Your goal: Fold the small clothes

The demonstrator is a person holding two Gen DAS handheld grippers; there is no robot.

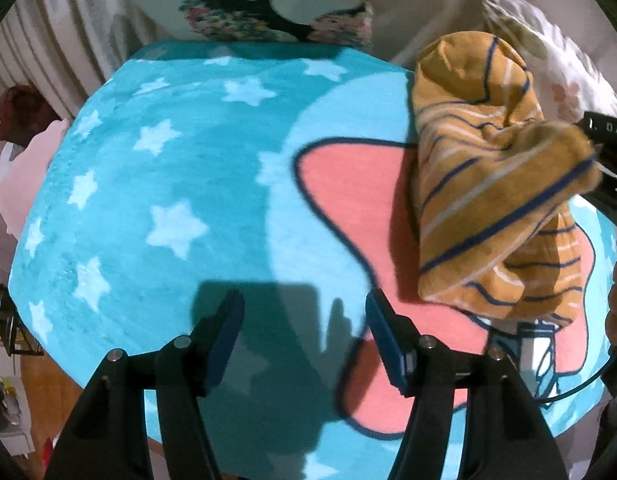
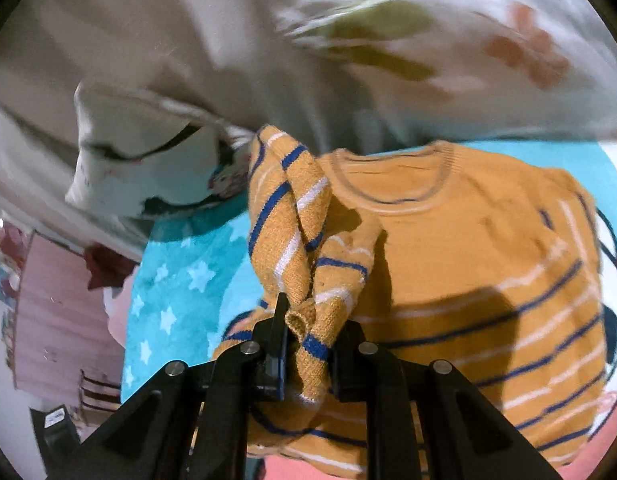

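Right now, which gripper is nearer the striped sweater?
Right. The right gripper is clamped on a sleeve of the striped sweater; the left gripper hangs open over the blue star blanket, beside it.

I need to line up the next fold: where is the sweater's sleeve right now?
The striped sleeve is pinched in the right tongs, lifted over the mustard sweater on the blue star blanket, low centre in the right wrist view.

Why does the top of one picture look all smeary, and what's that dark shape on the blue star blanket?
Right wrist view: the pale bedding up top is motion-blurred. Left wrist view: the dark shape is the left gripper's own shadow on the blanket; edges bend from the fisheye lens.
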